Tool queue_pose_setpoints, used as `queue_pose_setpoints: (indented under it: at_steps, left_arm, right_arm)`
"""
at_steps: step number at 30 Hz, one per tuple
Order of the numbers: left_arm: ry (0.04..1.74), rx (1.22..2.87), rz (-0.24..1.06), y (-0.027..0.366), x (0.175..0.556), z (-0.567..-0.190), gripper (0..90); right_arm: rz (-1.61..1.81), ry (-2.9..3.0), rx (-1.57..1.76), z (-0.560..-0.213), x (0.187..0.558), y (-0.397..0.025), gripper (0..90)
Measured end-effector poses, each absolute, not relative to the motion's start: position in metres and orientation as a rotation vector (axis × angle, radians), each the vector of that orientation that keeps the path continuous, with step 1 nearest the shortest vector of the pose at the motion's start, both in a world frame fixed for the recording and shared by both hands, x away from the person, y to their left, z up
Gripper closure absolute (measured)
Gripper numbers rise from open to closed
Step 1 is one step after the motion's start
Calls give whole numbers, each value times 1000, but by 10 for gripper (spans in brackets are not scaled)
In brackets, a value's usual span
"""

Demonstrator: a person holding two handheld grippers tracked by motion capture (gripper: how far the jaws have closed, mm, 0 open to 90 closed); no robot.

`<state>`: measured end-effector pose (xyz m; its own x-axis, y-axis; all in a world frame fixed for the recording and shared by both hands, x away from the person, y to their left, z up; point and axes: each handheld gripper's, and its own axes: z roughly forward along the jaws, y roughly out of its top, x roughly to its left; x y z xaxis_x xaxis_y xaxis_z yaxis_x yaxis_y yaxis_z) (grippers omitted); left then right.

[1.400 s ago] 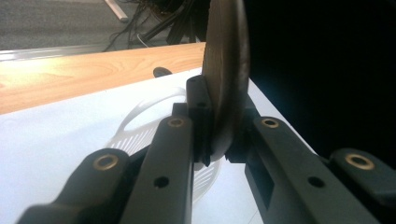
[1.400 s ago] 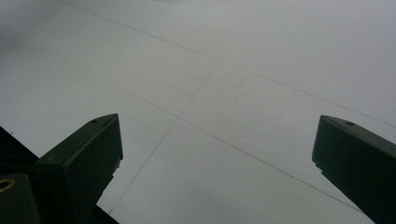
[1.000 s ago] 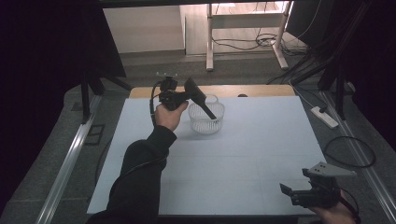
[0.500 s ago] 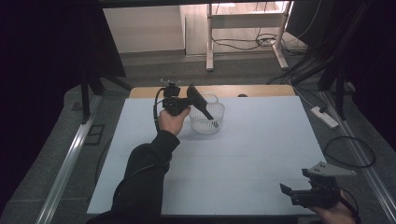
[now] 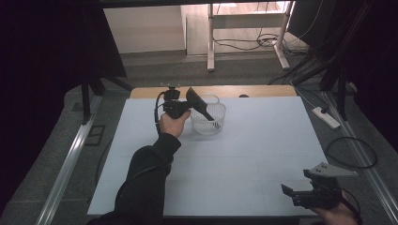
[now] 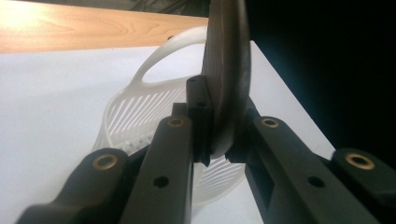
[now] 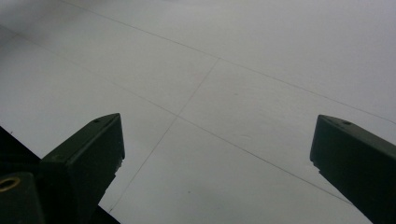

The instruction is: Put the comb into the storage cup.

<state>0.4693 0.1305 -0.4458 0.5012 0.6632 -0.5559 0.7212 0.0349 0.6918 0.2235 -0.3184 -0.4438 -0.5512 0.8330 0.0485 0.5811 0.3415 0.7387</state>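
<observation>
Near edge of the white bench [image 5: 244, 159], well apart from the basket: right claw [image 5: 293, 193] low over bare surface, jaws spread wide, gripping nothing. Farther off, just beside the basket: left hand [image 5: 172, 123] raised, left claw [image 5: 190, 104] pinching a dark flat plate-like object [image 6: 226, 79] on edge, its upper end slanting over the basket rim. At the far side of the bench: white slotted basket [image 5: 209, 117], handle arched, resting on the surface.
</observation>
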Motion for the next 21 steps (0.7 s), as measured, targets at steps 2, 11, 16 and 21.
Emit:
queue_pose_setpoints:
  at_steps: [2, 11, 16, 21]
  left_arm:
    - [1211, 1651, -86, 134, 470, -451, 829]
    - [1263, 1644, -103, 144, 471, -463, 817]
    - [1272, 1647, -91, 144, 471, -465, 760]
    - [1279, 1638, -73, 145, 471, -466, 688]
  right_arm:
    - [1040, 2274, 1253, -444, 224, -318, 37]
    - [1035, 2280, 1253, -444, 224, -318, 38]
    - [1032, 2281, 1254, -444, 224, -318, 38]
    - [1035, 2278, 1254, -444, 224, -318, 38]
